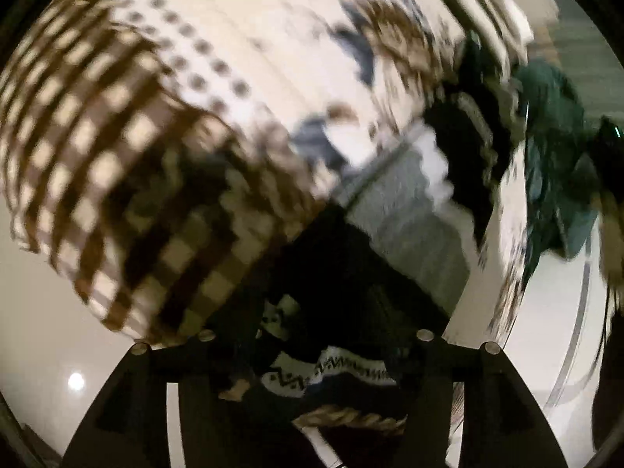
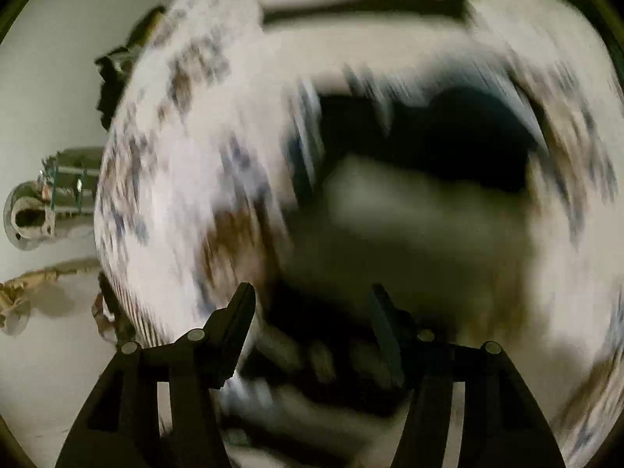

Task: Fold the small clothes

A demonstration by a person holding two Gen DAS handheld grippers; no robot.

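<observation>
Both views are motion-blurred. In the left wrist view a dark garment with a white zigzag band (image 1: 331, 370) and a rope-like cord lies between my left gripper's (image 1: 316, 335) spread fingers; the fingertips are hidden by it. A brown-and-cream checked cloth (image 1: 97, 163) and a white patterned cloth (image 1: 273, 39) fill the view above. In the right wrist view my right gripper (image 2: 312, 304) is open, its fingers spread over a white cloth with brown and blue marks (image 2: 175, 179) and a dark cloth (image 2: 448, 136).
The clothes lie on a pale glossy table (image 1: 39, 331). A dark green garment (image 1: 553, 163) lies at the right in the left wrist view. At the left of the right wrist view are a small shelf-like object (image 2: 70, 183) and a tan cord (image 2: 31, 284).
</observation>
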